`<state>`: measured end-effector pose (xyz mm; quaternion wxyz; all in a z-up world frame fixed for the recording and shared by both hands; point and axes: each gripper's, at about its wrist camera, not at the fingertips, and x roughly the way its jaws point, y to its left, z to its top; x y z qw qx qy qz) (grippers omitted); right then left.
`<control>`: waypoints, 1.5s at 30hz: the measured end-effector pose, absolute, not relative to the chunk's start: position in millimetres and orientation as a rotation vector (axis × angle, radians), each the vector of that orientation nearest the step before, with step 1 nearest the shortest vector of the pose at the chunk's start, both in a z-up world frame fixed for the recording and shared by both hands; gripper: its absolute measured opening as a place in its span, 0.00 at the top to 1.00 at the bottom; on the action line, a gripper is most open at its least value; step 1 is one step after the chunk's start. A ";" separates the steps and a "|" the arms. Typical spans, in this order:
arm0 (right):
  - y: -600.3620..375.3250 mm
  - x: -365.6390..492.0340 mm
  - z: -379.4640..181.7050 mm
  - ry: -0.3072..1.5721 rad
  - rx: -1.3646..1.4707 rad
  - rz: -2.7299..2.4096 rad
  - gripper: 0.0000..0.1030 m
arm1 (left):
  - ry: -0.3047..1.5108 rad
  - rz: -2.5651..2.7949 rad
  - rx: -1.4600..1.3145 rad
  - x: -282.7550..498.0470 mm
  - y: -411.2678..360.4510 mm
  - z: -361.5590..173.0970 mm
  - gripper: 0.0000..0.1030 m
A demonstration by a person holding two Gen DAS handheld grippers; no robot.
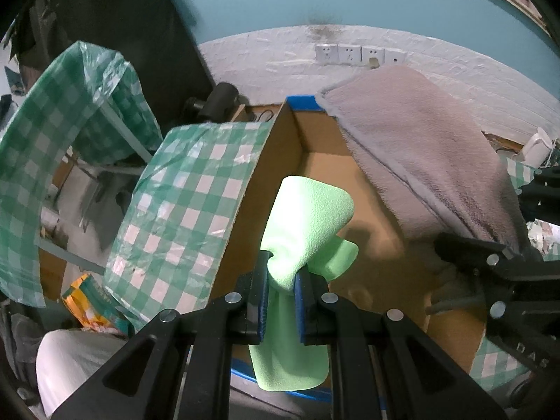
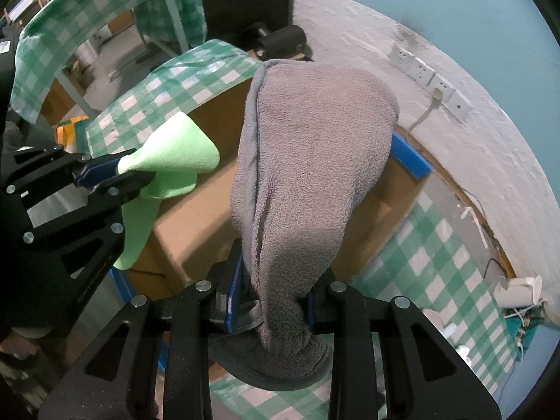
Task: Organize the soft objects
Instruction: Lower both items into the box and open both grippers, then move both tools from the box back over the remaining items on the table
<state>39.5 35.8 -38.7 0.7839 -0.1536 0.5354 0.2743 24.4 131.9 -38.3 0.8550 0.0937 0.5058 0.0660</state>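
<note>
Left gripper [image 1: 281, 280] pinches a light green cloth [image 1: 308, 220] that flares above its fingers, over an open cardboard box [image 1: 280, 161] showing bare brown floor ahead. Right gripper [image 2: 269, 301] clamps a fuzzy gray towel [image 2: 308, 161] bunched upright above the same box. Blue tape [image 2: 409, 157] edges the box rim; green checkered tablecloth [image 2: 430, 266] surrounds it.

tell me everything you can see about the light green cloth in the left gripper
The light green cloth looks like soft, fine-napped microfibre, plain and unprinted. The left gripper is shut on its middle, its blue-padded fingers bunching it. One end fans out beyond the fingers; the other hangs limp below them. It is held over the open brown cardboard box, beside the grey fleece towel in the right gripper, not touching it.
</note>
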 end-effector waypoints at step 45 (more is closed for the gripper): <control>-84.2 3.5 -24.7 1.095 -0.259 0.405 0.25 | 0.993 -0.015 0.294 14.0 46.5 -12.6 0.27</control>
